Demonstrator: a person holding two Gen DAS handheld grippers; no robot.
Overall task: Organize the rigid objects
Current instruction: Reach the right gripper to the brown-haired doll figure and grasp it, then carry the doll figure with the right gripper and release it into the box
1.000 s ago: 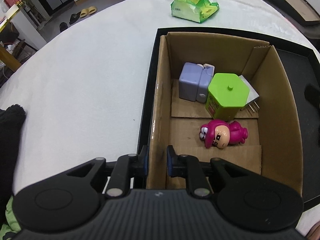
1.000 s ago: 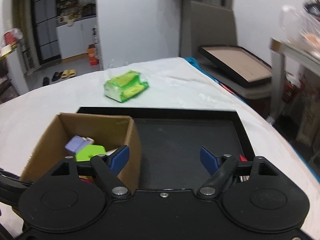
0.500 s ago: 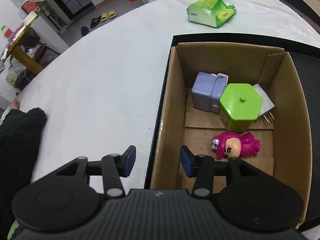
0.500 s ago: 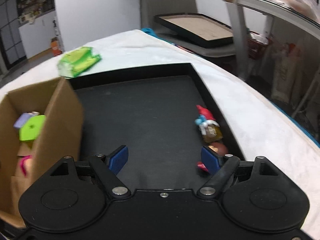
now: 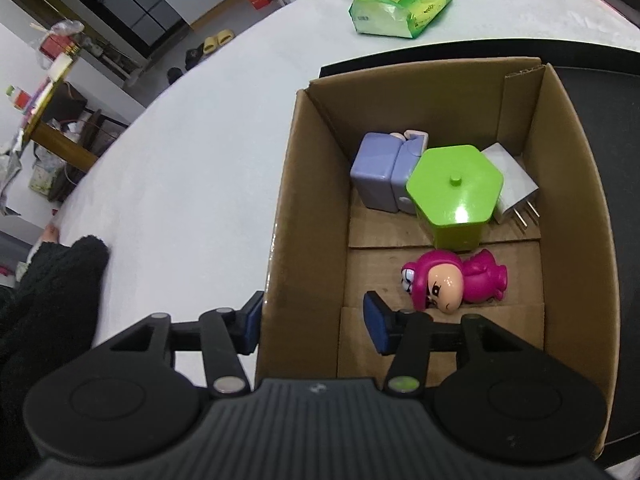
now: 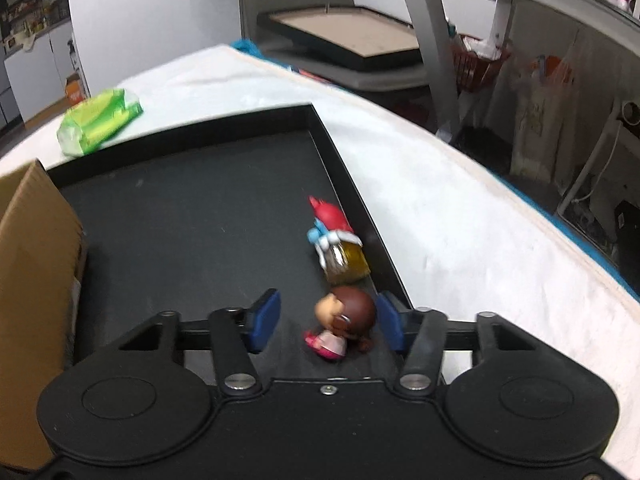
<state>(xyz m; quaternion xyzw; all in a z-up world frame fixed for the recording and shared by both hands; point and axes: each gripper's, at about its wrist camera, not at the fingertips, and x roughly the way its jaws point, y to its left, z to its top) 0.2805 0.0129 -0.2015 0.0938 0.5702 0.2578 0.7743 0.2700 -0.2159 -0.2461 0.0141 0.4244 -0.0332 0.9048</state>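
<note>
An open cardboard box (image 5: 304, 208) holds a pink figurine (image 5: 456, 280), a green hexagonal tub (image 5: 456, 192), a lilac block toy (image 5: 380, 172) and a white plug (image 5: 512, 188). My left gripper (image 5: 312, 326) straddles the box's near left wall. Its jaws are opening and the pads stand off the cardboard. In the right wrist view a brown-haired figurine (image 6: 344, 326) lies on the black tray (image 6: 200, 208). It sits between the closing jaws of my right gripper (image 6: 326, 322), near the right pad, with a gap on its left. A red and blue toy (image 6: 336, 240) lies just beyond it.
A green packet (image 5: 400, 0) lies on the white table behind the tray. The box (image 6: 36, 260) fills the tray's left part. The tray's raised rim (image 6: 360, 208) runs close beside both toys. A dark sleeve (image 5: 48, 280) rests at the table's left edge.
My left gripper let go of the box wall and its jaws spread. My right gripper swung right and down over the tray to the brown-haired figurine, and its jaws narrowed.
</note>
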